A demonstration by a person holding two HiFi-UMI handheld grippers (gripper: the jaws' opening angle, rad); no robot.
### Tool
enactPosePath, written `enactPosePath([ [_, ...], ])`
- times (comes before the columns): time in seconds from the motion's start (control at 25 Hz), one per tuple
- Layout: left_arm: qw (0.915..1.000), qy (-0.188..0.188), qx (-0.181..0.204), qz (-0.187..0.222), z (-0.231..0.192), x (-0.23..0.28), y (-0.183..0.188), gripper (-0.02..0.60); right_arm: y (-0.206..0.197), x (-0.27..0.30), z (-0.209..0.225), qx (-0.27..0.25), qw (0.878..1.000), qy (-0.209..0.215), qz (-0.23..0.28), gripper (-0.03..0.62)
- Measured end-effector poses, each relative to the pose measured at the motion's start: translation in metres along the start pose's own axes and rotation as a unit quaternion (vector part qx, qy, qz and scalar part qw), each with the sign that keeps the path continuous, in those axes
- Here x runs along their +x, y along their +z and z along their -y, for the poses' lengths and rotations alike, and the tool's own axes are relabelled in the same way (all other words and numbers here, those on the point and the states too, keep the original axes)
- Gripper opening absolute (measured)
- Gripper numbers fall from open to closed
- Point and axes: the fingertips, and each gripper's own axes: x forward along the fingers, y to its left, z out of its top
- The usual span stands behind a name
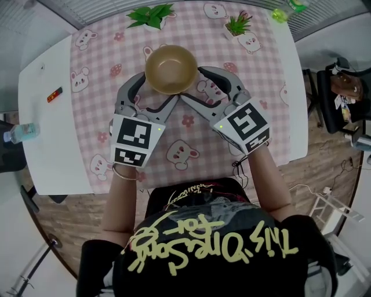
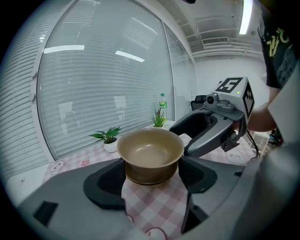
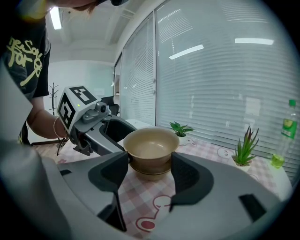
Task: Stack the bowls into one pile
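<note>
A tan bowl sits nested in a second tan bowl on the pink checked tablecloth, mid-table. My left gripper comes at the pile from the lower left and my right gripper from the lower right, their near fingers almost meeting below the rim. In the left gripper view the pile stands between the wide-spread jaws, with the pads close beside the lower bowl. The right gripper view shows the same: the pile between the open jaws, with the rim overhanging the pads.
Two small potted plants and a green bottle stand along the far edge. A clear bottle and a small red-and-black item lie on the white table at left. A chair stands to the right.
</note>
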Motion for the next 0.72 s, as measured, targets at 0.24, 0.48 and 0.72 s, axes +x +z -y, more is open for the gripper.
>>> enactPosePath([
  [0.24,0.9999,-0.002,-0.005,-0.009,0.0,0.003,-0.006,0.351,-0.006,0.003,0.0,0.008,1.0,0.002,-0.005,0.291],
  [0.48,0.9998,0.001,-0.007,-0.017,0.002,0.007,-0.012,0.353,-0.013,0.005,0.0,0.009,1.0,0.003,-0.014,0.291],
  [0.72,0.9997,0.004,-0.003,-0.023,0.001,0.009,-0.017,0.355,-0.017,0.007,-0.001,0.007,1.0,0.001,-0.022,0.288],
])
